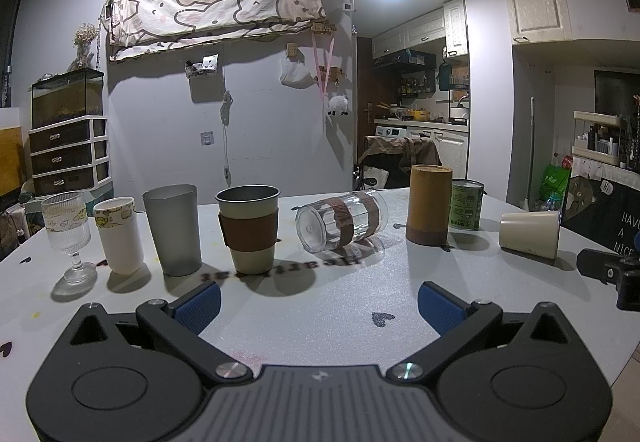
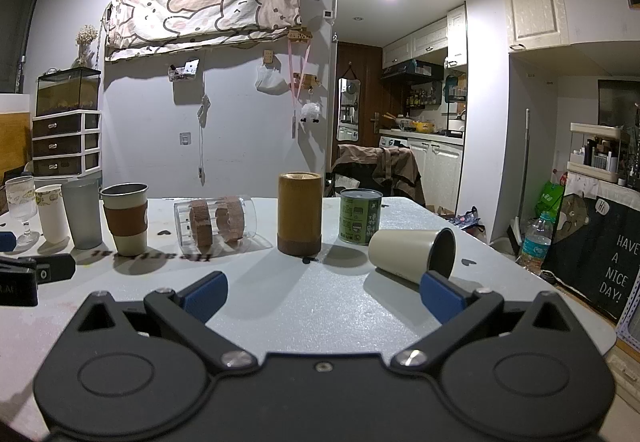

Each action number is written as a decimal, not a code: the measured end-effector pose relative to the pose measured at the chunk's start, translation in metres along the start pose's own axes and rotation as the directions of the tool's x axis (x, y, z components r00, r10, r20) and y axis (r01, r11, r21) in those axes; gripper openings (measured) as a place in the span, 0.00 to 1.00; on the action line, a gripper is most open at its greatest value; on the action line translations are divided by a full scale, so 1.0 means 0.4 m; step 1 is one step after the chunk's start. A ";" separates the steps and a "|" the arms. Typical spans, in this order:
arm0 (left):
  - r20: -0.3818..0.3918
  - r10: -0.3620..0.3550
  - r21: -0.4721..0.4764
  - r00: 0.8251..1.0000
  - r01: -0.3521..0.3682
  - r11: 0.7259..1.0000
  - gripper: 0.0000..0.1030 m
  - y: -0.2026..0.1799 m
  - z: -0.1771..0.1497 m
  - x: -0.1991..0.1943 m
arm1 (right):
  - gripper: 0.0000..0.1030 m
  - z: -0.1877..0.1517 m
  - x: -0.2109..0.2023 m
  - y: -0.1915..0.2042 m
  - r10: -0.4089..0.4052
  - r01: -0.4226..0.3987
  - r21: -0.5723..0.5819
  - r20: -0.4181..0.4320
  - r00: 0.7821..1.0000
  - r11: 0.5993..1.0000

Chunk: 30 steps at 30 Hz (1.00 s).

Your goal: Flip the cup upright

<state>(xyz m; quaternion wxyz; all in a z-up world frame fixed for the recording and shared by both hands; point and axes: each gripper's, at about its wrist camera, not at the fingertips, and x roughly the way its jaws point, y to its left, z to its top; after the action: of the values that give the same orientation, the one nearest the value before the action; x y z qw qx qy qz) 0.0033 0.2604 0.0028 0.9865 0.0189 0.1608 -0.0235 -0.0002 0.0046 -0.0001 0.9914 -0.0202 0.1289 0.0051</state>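
While two cups lie tipped on the tabletop (image 2: 320, 298), the right gripper (image 2: 322, 292) hangs wide and empty just short of the cream cup (image 2: 404, 252), its mouth facing right. The left gripper (image 1: 318, 304), equally wide, faces the glass cup (image 1: 342, 220). No grasp yet; next likely comes closing around the cream cup's side.

A cream cup (image 2: 412, 252) is seen lying on its side on the white table (image 2: 320, 306), mouth turned right. The right gripper (image 2: 323, 294) is held wide apart before it, blue fingertips (image 2: 440, 292) empty.
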 end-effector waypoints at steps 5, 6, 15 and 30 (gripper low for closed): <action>-0.001 0.000 0.000 1.000 0.000 1.000 1.00 0.000 0.001 -0.001 | 1.00 0.000 0.000 -0.001 0.000 0.000 0.000 -0.001 1.000 1.000; 0.000 0.000 0.000 1.000 0.000 1.000 1.00 0.000 0.002 -0.002 | 1.00 0.000 0.000 0.000 0.000 0.000 0.000 -0.001 1.000 1.000; 0.001 -0.001 0.001 1.000 0.001 1.000 1.00 -0.003 -0.001 0.000 | 1.00 -0.009 0.003 0.014 0.001 -0.001 -0.001 0.000 1.000 1.000; -0.001 0.001 0.001 1.000 -0.001 1.000 1.00 -0.010 -0.003 -0.002 | 1.00 -0.013 0.025 0.041 0.005 -0.005 0.000 -0.001 1.000 1.000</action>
<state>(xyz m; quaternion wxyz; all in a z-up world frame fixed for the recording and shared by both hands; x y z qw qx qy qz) 0.0021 0.2563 0.0018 0.9865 0.0193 0.1612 -0.0233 0.0080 0.0208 -0.0084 0.9913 -0.0200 0.1295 0.0078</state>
